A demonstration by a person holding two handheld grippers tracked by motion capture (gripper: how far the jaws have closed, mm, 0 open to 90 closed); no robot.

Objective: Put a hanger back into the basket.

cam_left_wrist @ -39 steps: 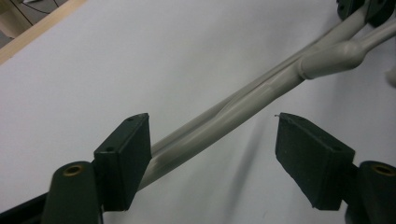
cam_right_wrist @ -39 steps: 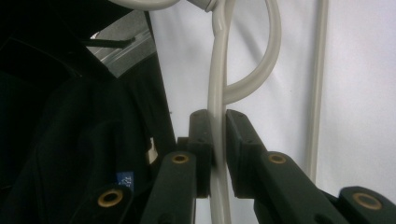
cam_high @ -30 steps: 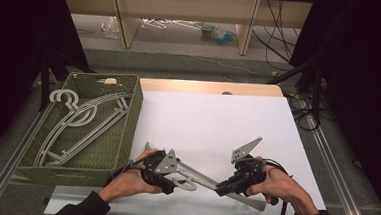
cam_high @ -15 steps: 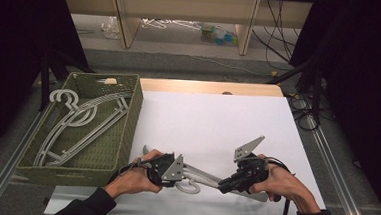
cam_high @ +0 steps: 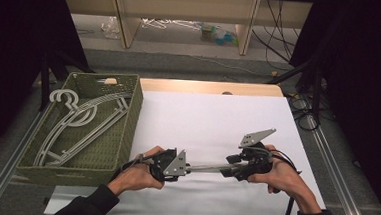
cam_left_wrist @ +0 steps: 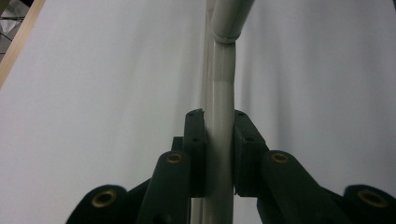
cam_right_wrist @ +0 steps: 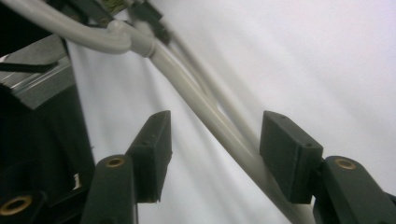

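Observation:
A pale grey plastic hanger point(cam_high: 206, 167) stretches level between the two grippers, just above the white table sheet point(cam_high: 218, 119). My left gripper point(cam_high: 186, 168) is shut on it. In the left gripper view its pads press both sides of the hanger arm point(cam_left_wrist: 219, 84), the jaws having just been closing. My right gripper point(cam_high: 226, 171) faces it from the right. Its jaws have just been opening and now stand apart point(cam_right_wrist: 215, 128). The hanger's arm point(cam_right_wrist: 196, 93) runs slantwise between them, close to the right pad, with no pad pressing on it.
A green woven basket point(cam_high: 128, 129) stands at the table's left, holding several grey hangers point(cam_high: 77, 120). A wooden table edge point(cam_high: 210, 87) borders the white sheet at the back. Shelves and cables lie beyond it.
The left jaws closed onto the hanger and the right jaws let go of it. The hanger swung from a slant to level between the grippers. Both hands stayed almost in place.

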